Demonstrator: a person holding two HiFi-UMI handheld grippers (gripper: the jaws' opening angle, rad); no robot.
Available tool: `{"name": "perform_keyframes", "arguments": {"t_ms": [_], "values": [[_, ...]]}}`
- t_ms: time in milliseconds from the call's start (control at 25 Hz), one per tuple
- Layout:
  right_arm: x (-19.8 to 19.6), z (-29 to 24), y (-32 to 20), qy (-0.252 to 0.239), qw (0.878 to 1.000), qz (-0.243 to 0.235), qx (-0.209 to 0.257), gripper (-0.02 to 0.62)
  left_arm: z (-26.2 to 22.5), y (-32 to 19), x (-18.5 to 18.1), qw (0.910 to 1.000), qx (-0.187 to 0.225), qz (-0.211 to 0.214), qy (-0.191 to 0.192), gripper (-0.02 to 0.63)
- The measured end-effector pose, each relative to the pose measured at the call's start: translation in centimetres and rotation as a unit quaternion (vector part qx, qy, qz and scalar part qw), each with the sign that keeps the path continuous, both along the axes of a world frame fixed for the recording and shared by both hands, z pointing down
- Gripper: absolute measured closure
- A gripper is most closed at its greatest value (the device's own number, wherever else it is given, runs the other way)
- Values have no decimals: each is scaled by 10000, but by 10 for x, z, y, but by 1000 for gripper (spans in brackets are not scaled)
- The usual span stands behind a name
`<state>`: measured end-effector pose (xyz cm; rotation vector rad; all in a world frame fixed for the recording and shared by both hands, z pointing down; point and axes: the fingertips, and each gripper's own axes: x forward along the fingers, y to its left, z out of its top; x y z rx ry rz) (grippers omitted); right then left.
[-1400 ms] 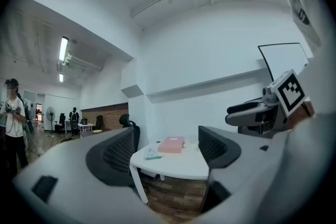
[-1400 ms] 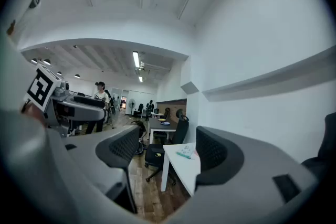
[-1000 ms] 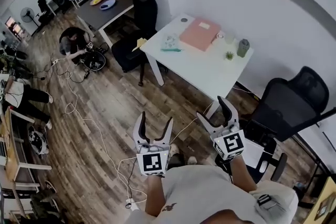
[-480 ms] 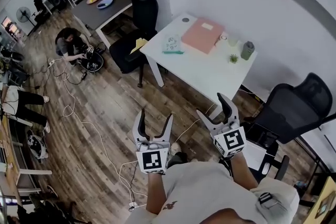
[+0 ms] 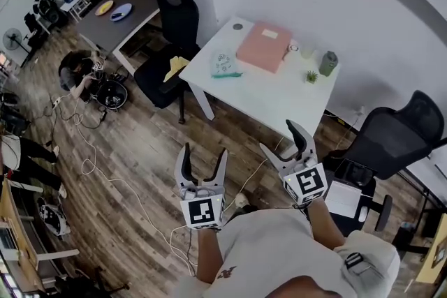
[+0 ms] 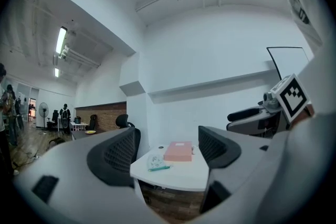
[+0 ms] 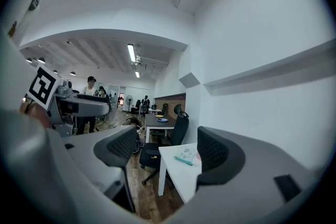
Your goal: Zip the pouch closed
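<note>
The left gripper [image 5: 202,154] and right gripper [image 5: 281,138] hang over the wood floor [image 5: 140,143], jaws apart and holding nothing. At their 12 o'clock stands a white table [image 5: 272,91]. The pouch [image 5: 222,64] lies near its 9 o'clock edge, with a pink folder [image 5: 264,47] at the pouch's 2 o'clock.

The table [image 5: 274,95] stands against the wall, ahead of the left gripper [image 5: 203,152] and the right gripper [image 5: 279,137]. On it the pouch [image 5: 223,64] lies near the left edge, a flat box [image 5: 264,47] just right of it, and perhaps a bottle [image 5: 327,63] at the far right. One chair [image 5: 171,31] stands left of the table, another [image 5: 394,139] right
</note>
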<state>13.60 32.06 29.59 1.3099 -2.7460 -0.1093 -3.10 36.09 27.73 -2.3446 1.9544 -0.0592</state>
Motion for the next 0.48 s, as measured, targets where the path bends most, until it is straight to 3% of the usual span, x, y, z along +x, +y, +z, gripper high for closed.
{"name": "perform_keyframes", "arguments": {"t_ms": [480], "values": [[-46,3,-35,174,9996,217,-12,236,0,-46,-40,9994,80,295,130,233]]}}
